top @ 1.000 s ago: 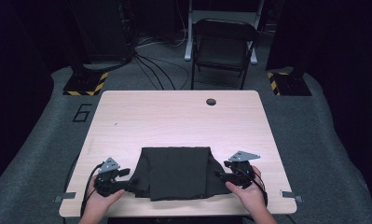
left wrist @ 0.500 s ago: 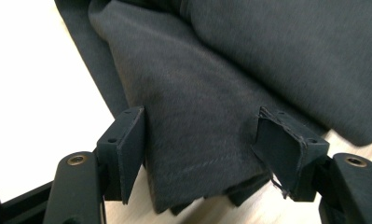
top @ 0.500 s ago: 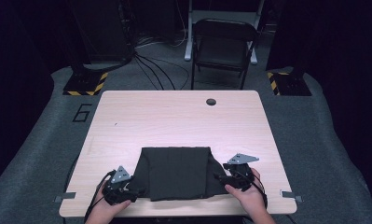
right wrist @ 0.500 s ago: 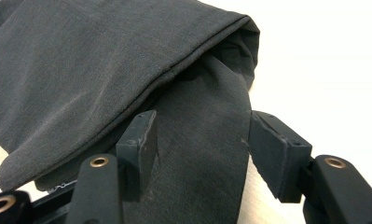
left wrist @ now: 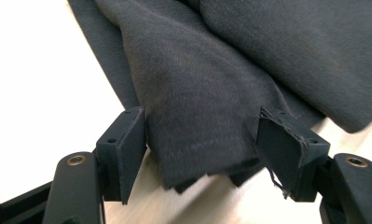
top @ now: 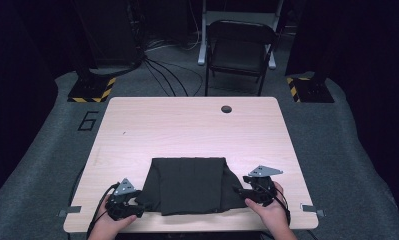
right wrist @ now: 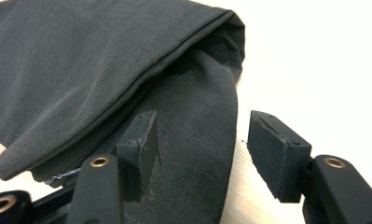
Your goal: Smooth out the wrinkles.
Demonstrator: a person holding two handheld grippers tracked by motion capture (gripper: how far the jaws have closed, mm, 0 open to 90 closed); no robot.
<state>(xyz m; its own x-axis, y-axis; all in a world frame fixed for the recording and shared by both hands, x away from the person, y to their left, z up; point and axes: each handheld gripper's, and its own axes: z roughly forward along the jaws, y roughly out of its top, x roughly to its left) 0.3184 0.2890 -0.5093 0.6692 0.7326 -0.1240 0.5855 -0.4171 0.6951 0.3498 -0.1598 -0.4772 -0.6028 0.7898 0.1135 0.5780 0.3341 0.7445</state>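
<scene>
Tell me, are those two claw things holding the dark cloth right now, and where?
Neither holds it. The left gripper has just opened, a corner of the dark cloth lying loose between its jaws. The right gripper is open over the cloth's edge.

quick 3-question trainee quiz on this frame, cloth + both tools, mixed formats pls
1. True or false: the left tool has its pads clamped tight on the folded dark grey fabric garment.
2. Where does the garment lie on the light wooden table? A) far edge B) near edge, between the tools C) left corner
3. Fill in: the right tool has its jaws ____.

Key
1. False: the jaws have just been opening, with fabric loose between them.
2. B
3. open
</scene>
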